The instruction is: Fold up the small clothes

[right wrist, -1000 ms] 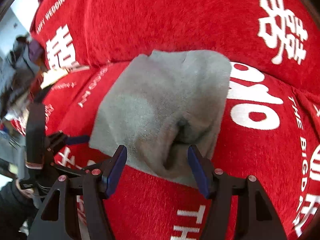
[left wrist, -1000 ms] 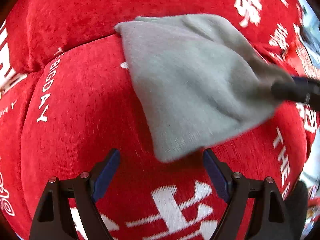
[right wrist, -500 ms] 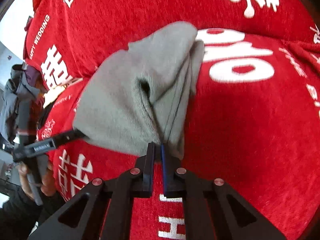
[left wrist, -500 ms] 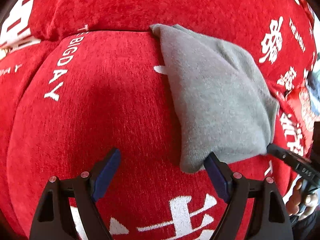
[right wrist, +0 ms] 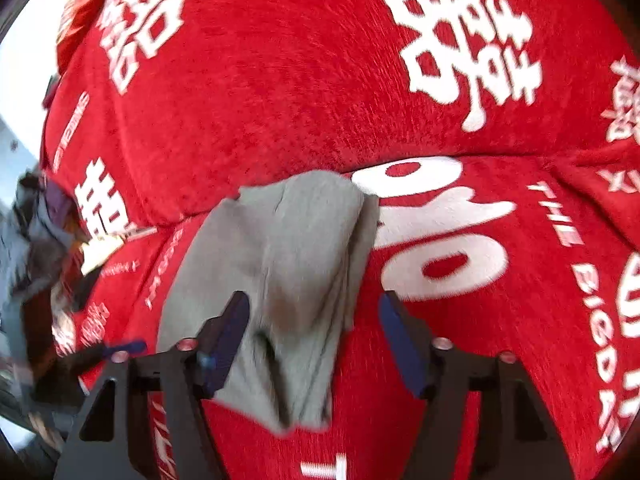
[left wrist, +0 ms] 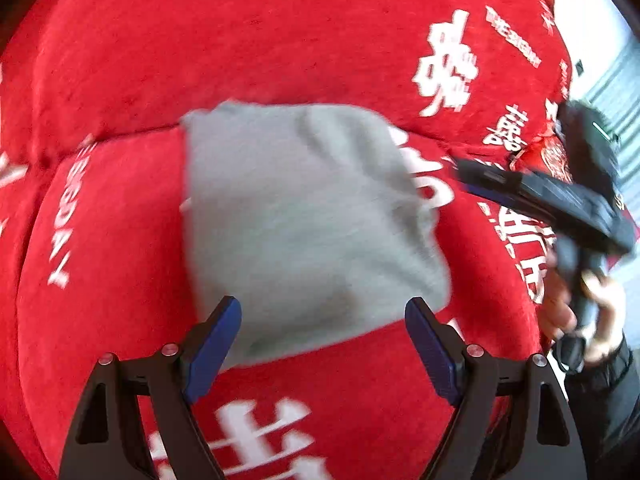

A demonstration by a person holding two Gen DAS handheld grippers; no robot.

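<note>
A small grey garment lies folded on the red seat cushion, its far edge at the seam under the back cushion. My left gripper hovers open above its near edge, nothing pressed between the blue pads. In the right wrist view the grey garment looks bunched into lengthwise folds. My right gripper is opening its jaws; the garment's near end lies between them, and the pads do not press on it. The right gripper also shows from the left wrist, held by a hand.
The sofa's red cover carries white characters, with a back cushion rising behind the seat. A dark heap of other clothes lies off the sofa's left end. Slatted blinds show past the sofa's right end.
Half a second ago my right gripper was shut on the garment's edge; now it has let go and its jaws stand apart. My left gripper has risen, and the garment sits centred ahead of it.
</note>
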